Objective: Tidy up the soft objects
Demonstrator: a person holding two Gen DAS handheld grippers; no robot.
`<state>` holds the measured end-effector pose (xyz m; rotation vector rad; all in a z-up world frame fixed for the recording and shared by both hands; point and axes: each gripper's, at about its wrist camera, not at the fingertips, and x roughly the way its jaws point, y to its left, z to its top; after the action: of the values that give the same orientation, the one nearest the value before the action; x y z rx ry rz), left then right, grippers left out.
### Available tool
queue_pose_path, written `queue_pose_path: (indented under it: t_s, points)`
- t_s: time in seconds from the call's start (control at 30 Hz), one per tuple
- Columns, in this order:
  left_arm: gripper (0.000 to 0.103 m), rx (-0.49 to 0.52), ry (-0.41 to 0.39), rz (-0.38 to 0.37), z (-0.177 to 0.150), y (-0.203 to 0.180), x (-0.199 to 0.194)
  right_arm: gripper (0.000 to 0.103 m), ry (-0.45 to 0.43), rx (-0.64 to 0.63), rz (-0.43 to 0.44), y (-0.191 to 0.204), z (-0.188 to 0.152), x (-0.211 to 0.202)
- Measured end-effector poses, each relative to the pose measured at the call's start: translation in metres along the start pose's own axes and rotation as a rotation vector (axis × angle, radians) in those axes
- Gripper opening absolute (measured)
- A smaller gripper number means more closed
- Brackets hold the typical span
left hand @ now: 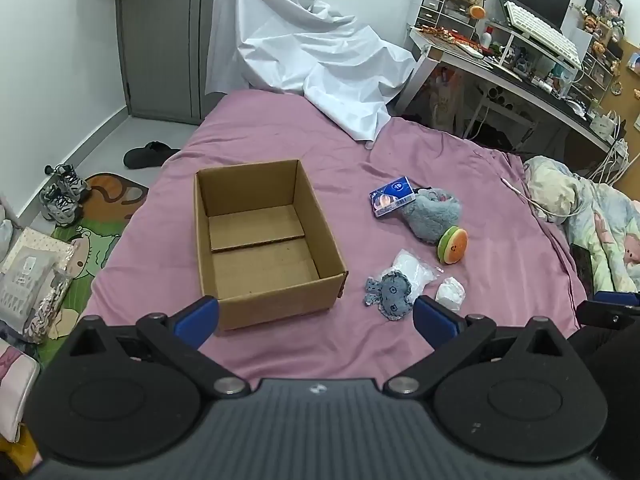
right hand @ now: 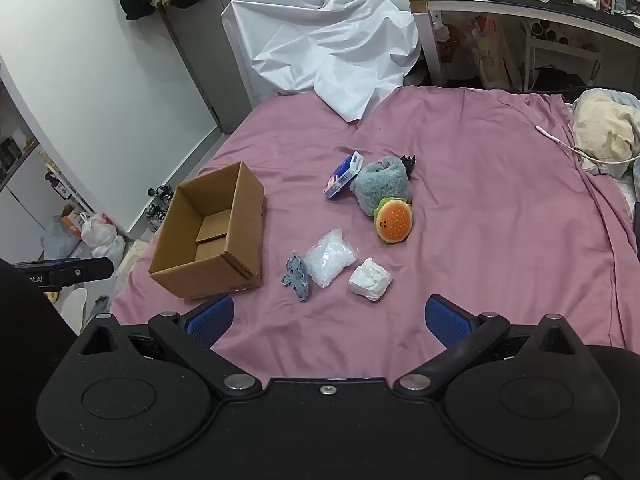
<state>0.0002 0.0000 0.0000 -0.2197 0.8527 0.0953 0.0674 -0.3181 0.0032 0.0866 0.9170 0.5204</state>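
An open empty cardboard box [left hand: 264, 240] [right hand: 212, 240] stands on the pink bed. To its right lie a blue tissue pack [left hand: 391, 197] [right hand: 343, 176], a grey fluffy plush [left hand: 434, 214] [right hand: 380, 188], a burger plush [left hand: 453, 245] [right hand: 393, 217], a clear bag of white stuff [left hand: 414, 268] [right hand: 330, 258], a grey-blue fabric toy [left hand: 390, 294] [right hand: 297, 275] and a white wad [left hand: 450, 294] [right hand: 370, 279]. My left gripper [left hand: 316, 318] is open and empty, just short of the box. My right gripper [right hand: 328, 316] is open and empty, short of the white wad.
A white sheet [left hand: 304, 52] [right hand: 332, 48] drapes over something at the bed's far end. A cluttered desk [left hand: 520, 64] stands at the right. A rumpled blanket [left hand: 592, 216] lies on the bed's right side. Shoes [left hand: 64, 194] and bags lie on the floor at the left.
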Motion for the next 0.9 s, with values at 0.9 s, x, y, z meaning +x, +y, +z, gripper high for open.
queue_pose_path:
  t_s: [0.9]
  points:
    - [0.102,0.046,0.017,-0.008,0.001,-0.014,0.006,0.103,-0.004,0.01,-0.002,-0.004,0.0,-0.005]
